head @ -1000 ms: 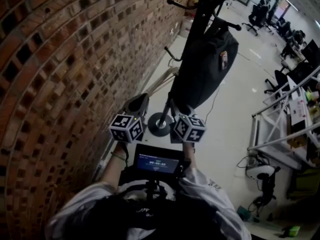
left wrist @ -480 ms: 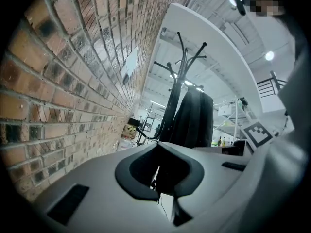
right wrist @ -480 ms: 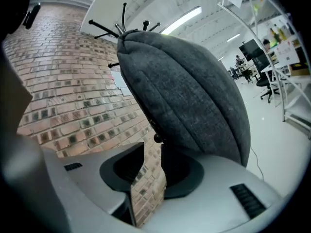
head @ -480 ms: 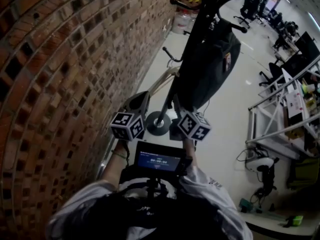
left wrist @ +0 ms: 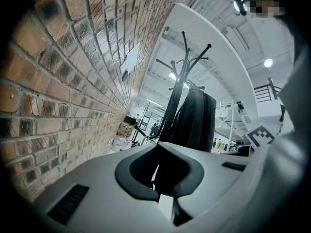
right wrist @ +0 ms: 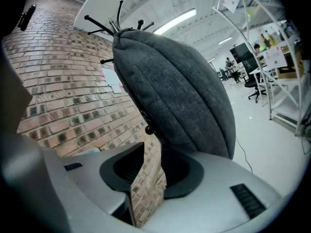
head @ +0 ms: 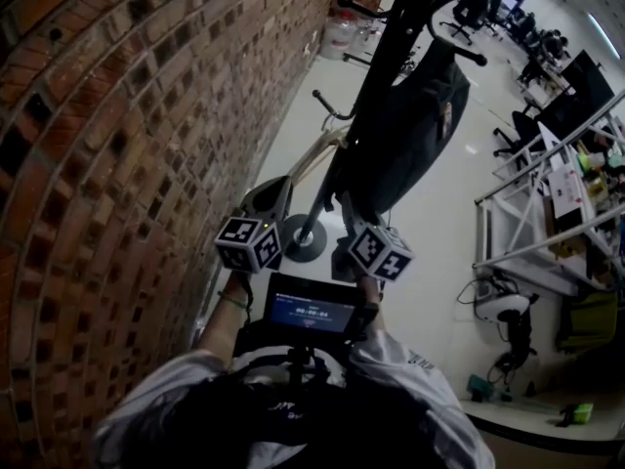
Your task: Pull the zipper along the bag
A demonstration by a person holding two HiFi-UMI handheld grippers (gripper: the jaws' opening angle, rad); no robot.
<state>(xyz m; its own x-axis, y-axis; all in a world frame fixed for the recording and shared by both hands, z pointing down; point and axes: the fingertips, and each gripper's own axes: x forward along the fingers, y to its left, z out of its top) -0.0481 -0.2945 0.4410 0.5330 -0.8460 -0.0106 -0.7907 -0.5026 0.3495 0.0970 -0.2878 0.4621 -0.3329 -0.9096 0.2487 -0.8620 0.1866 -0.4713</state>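
Observation:
A dark grey backpack (head: pixel 405 140) hangs from a black coat stand (head: pixel 332 184) beside a brick wall. Both grippers are held low in front of the person's chest, below the bag and apart from it. My left gripper (head: pixel 268 201) points towards the stand's round base (head: pixel 306 246); its jaws are shut, with only a thin slit between them (left wrist: pixel 156 171). My right gripper (head: pixel 342 221) is open with a narrow gap (right wrist: pixel 148 178) and nothing in it. The backpack (right wrist: pixel 180 91) fills the right gripper view, a dark zipper line (right wrist: pixel 142 111) running down its left side. The backpack (left wrist: pixel 197 118) is farther off in the left gripper view.
The brick wall (head: pixel 117 164) runs close along the left. White shelving racks (head: pixel 547 228) stand at the right, office chairs (head: pixel 479 13) farther back. A pale curved frame (head: pixel 314 159) leans by the stand. A small screen (head: pixel 312 313) sits at the person's chest.
The head view has swung a little, so the bag and stand sit slightly higher and further right. Both grippers stay almost where they were, below the bag.

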